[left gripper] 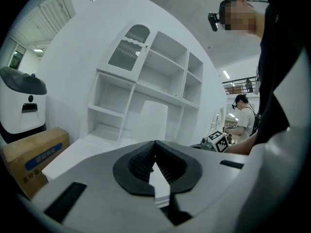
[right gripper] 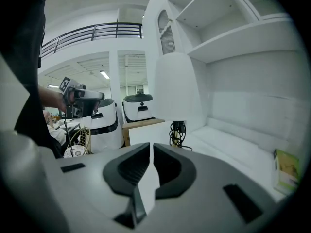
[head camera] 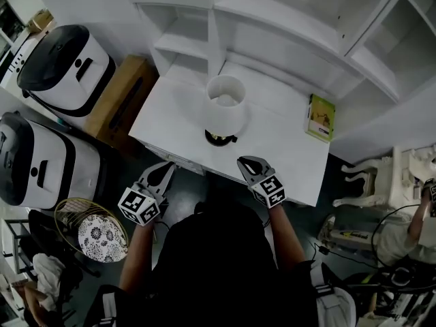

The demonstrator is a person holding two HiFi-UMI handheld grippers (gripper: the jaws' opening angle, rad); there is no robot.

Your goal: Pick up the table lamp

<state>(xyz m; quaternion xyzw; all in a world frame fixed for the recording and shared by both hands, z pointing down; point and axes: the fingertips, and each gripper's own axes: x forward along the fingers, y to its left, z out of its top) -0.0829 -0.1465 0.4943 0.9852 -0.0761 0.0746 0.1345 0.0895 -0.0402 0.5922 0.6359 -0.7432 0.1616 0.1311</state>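
Observation:
The table lamp has a white cylinder shade and a dark base, and it stands near the middle of the white table. My left gripper hovers at the table's front edge, left of the lamp, shut with nothing in it. On the other side my right gripper is over the front edge, just right of the base, also shut and holding nothing. In the right gripper view the lamp stands ahead of the closed tips, with its cord coiled at the base. The left gripper view shows the shade beyond closed tips.
A white shelf unit backs the table. A green book lies at the table's right end. To the left are a cardboard box, two white appliances and a wire basket. White furniture and another person are at the right.

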